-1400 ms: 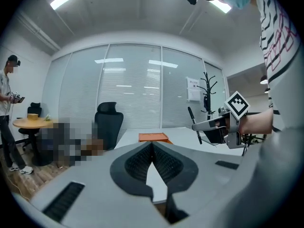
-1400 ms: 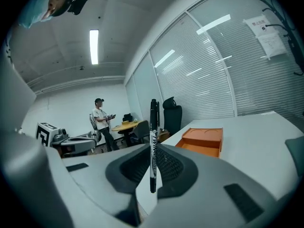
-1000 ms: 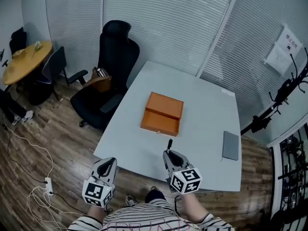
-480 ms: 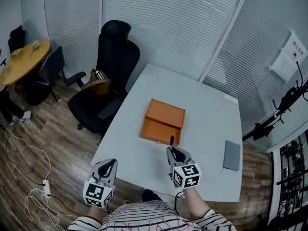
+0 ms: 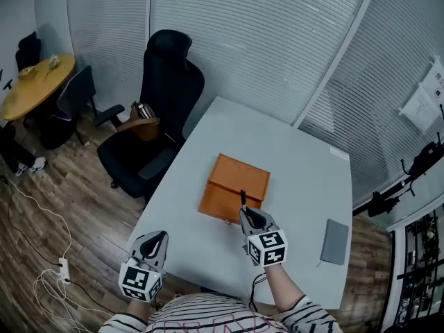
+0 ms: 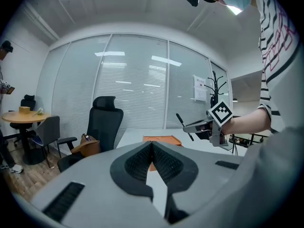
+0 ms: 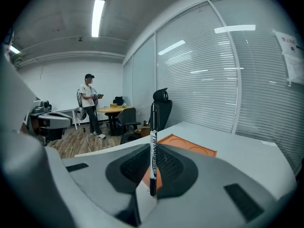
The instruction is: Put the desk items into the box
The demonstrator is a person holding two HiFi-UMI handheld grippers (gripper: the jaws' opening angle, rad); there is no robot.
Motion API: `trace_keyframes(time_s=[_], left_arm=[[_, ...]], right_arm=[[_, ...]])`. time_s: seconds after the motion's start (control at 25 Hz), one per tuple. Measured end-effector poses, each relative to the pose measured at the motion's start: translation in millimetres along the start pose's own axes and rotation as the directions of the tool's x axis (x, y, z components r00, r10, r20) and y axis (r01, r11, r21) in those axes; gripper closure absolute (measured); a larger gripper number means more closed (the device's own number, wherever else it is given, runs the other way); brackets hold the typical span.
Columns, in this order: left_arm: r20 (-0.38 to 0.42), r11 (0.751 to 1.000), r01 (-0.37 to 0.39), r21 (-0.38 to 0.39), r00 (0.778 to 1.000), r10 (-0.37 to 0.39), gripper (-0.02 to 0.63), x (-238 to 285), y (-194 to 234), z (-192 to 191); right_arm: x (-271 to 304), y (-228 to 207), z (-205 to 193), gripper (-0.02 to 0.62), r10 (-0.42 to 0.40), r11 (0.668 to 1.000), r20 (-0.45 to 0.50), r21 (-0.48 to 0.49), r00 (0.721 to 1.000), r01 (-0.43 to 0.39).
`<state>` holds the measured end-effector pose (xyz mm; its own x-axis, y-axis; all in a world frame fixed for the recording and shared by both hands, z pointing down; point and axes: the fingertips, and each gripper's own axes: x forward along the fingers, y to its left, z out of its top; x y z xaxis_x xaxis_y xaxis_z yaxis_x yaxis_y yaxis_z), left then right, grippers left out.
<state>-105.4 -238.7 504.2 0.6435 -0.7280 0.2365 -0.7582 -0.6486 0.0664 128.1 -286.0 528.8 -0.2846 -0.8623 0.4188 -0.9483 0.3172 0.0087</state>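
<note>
An orange box [image 5: 234,186] lies on the white table [image 5: 291,158], its lid [image 5: 241,175] folded open behind the shallow tray. My right gripper [image 5: 248,215] hovers at the box's near edge, shut on a black marker pen [image 5: 243,199] that sticks up past the jaws. In the right gripper view the pen [image 7: 153,127] stands upright between the jaws, with the orange box [image 7: 190,146] just beyond. My left gripper [image 5: 158,236] hangs at the table's near left edge, shut with nothing in it. From the left gripper view I see the box [image 6: 161,138] and the pen [image 6: 184,125].
A grey flat notebook [image 5: 336,241] lies at the table's right edge. A black office chair [image 5: 156,127] with a brown bag [image 5: 142,120] stands left of the table. A round yellow table [image 5: 35,82] sits far left. A person [image 7: 89,103] stands by it.
My right gripper has carried the pen forward from the table's near edge to the box's near side. The left gripper has stayed put.
</note>
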Motion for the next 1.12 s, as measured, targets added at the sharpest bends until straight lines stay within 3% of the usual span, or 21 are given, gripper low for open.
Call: trace_keyframes(time_s=[0.56,0.84,1.12], left_arm=[[-0.044,0.997,-0.075,-0.011,0.996,0.075,0.584,12.7,7.9,-6.8],[-0.069,0.996,-0.086,-0.012,0.994,0.085,0.584,13.7,5.0,-10.0],[-0.093,0.996,-0.084,-0.005,0.992,0.083,0.584,10.3,2.8,-14.7]], right_arm=[[84.0,-22.4,-30.4,0.545,0.060,0.983,-0.192,-0.158,0.979,-0.091],[119.7,-14.5,-55.0,0.545,0.102,0.967,-0.300,-0.194,0.949,-0.165],[141.6,-13.5,-85.4,0.545,0.094,0.963,-0.408,-0.193,0.908,-0.187]])
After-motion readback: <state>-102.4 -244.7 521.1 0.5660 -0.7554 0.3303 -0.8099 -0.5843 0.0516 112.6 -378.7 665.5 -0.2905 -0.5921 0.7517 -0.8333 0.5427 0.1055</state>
